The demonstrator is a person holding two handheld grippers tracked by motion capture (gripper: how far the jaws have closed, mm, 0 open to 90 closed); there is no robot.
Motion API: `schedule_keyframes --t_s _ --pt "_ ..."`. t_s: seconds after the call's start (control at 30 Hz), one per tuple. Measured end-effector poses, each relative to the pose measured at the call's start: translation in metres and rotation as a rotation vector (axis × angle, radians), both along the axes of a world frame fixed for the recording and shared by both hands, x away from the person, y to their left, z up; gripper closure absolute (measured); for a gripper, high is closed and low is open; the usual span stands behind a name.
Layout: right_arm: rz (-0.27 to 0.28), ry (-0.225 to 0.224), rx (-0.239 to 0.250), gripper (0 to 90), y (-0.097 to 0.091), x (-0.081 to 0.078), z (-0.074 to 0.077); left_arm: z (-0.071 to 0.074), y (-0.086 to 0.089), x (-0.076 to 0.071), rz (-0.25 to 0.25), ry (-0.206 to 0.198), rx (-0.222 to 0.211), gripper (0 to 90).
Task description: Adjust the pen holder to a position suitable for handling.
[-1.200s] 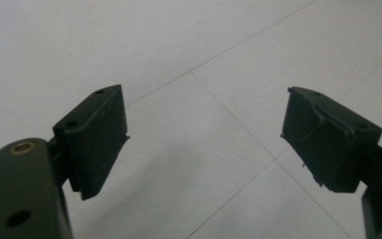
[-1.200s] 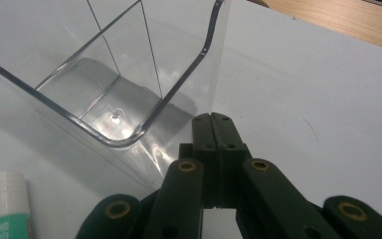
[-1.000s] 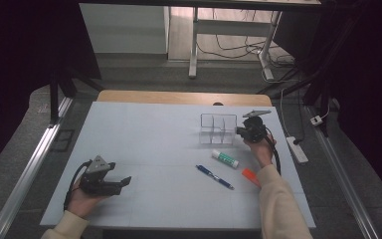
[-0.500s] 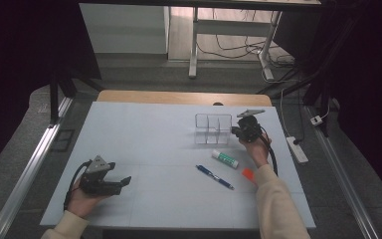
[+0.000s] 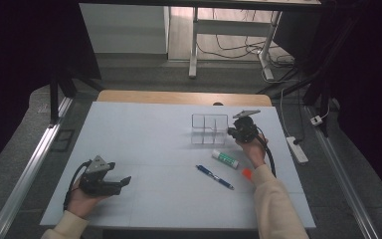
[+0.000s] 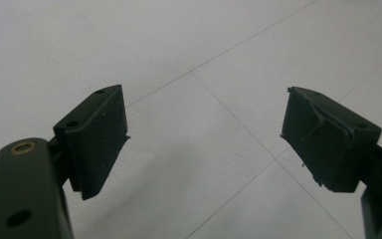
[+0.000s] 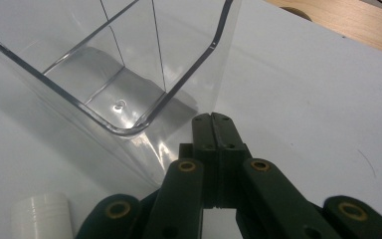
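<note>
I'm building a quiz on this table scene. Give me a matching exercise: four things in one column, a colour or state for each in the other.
1. clear plastic divided organiser
2. blue pen
3. left gripper
4. right gripper

a. jaws wide apart
b. lying flat on the table
c. jaws shut together
d. see-through, nothing inside

Pairs: 1-d, 2-b, 3-a, 4-c

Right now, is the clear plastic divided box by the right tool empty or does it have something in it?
Empty. The clear plastic divided box stands upright and its bare bottom shows through every visible compartment; the white glue stick and blue pen lie outside it.
</note>
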State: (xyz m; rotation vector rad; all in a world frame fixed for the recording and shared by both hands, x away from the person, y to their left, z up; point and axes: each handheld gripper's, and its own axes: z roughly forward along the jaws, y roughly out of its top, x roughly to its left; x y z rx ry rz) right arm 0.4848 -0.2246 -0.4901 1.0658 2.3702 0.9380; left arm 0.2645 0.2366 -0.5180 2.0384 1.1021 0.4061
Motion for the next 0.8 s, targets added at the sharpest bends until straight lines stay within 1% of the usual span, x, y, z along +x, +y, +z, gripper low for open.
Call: schedule_keyframes --t_s 0.1,0.2,0.4,0.5,0.8 --pt "0.007 0.004 -0.002 89.8 0.003 -0.001 0.000 0.000 0.000 0.000 0.000 0.000 0.001 18.0" --pt "0.008 -0.001 -0.001 89.8 0.005 -0.001 0.000 0.000 0.000 0.000 -0.002 0.000 0.004 18.1" --pt "0.031 -0.001 -0.015 89.8 0.014 -0.003 0.000 -0.001 0.000 0.000 -0.001 0.001 0.004 18.0" --pt "0.042 0.004 0.001 89.7 0.018 -0.004 0.000 -0.001 -0.001 0.000 -0.002 0.002 0.006 18.0" --pt "0.062 0.004 -0.005 89.7 0.028 -0.006 0.000 -0.001 -0.001 0.000 -0.004 0.003 0.008 18.0"
